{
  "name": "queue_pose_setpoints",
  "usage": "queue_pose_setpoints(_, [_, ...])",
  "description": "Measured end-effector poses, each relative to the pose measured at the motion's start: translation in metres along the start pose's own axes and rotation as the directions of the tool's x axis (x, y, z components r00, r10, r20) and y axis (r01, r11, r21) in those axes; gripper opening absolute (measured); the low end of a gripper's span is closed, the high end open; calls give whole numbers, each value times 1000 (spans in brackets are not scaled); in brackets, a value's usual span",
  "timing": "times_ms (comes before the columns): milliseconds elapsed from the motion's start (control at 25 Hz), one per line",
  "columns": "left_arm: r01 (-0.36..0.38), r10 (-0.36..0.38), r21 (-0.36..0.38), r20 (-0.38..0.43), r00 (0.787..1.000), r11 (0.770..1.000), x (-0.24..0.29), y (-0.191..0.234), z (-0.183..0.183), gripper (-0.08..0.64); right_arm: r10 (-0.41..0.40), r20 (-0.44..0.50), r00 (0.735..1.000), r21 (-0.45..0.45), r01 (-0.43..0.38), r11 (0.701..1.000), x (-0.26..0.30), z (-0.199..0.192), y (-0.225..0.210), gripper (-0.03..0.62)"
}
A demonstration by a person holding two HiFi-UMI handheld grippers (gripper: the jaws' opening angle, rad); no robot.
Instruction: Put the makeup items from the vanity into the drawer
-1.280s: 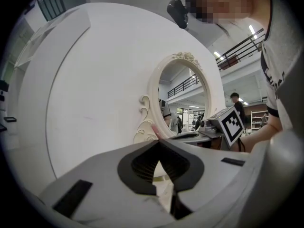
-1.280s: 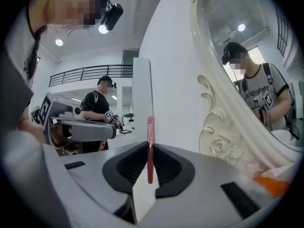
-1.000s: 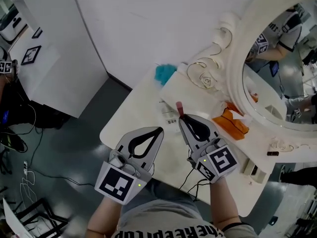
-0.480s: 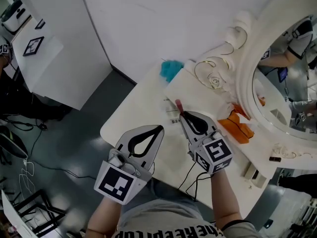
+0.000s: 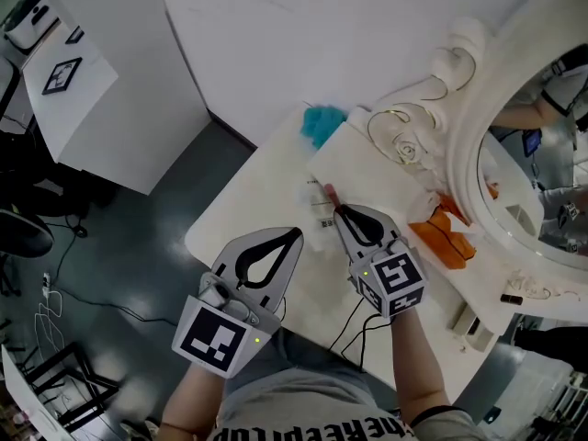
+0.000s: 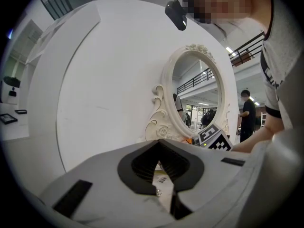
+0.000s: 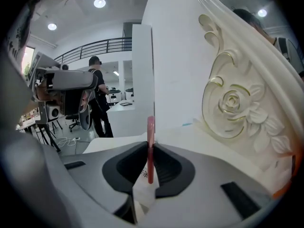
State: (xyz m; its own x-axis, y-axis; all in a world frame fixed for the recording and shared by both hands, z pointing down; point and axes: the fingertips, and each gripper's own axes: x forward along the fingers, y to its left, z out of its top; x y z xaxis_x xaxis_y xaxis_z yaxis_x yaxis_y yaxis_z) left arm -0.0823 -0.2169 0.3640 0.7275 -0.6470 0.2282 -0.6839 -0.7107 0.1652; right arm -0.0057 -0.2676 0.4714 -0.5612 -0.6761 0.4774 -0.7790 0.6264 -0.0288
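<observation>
White vanity (image 5: pixel 250 205), grey floor (image 5: pixel 119 237): at its near edge our right gripper (image 5: pixel 340 212) pinches a pink stick (image 5: pixel 329 194); left gripper (image 5: pixel 296 236) closed, empty.

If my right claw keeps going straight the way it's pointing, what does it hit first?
Probably the white wall behind the vanity, just left of the teal thing. The right claw, shut on a pink stick, points across bare tabletop. Depth is unclear.

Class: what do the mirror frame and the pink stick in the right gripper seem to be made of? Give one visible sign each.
Mirror frame: likely moulded resin or painted wood, cream with gilt lines; carved rose and scrolls.
Pink stick: probably smooth plastic; thin, even, slightly glossy.
</observation>
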Motion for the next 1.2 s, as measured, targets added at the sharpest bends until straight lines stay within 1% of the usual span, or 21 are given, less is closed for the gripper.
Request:
queue_pose_setpoints(200, [-22, 22, -1, -6, 1000, 1000, -2, 7, -2, 14, -14, -49, 999, -57, 11, 998, 6, -11, 1, 60])
queue_pose_setpoints(480, [-33, 33, 2, -5, 999, 999, -3, 10, -3, 14, -56, -92, 994, -80, 48, 996, 11, -22, -4, 72])
queue_pose_setpoints(640, [-36, 36, -2, -7, 999, 999, -3, 10, -4, 14, -65, -89, 994, -61, 59, 996, 11, -21, -5, 74])
queue_pose_setpoints(880, [-34, 34, 4, -4, 999, 999, -3, 9, -2, 14, -71, -85, 994, -61, 66, 996, 7, -21, -7, 77])
queue_pose_setpoints(1080, [-25, 26, 9, -2, 1000, 1000, -3, 5, -1, 14, -65, -62, 996, -48, 62, 997, 1, -16, -5, 75])
queue_pose_setpoints(1200, [-18, 18, 13, -2, 1000, 1000, -4, 2, 0, 14, -47, -36, 998, -26, 46, 999, -4, -10, -1, 55])
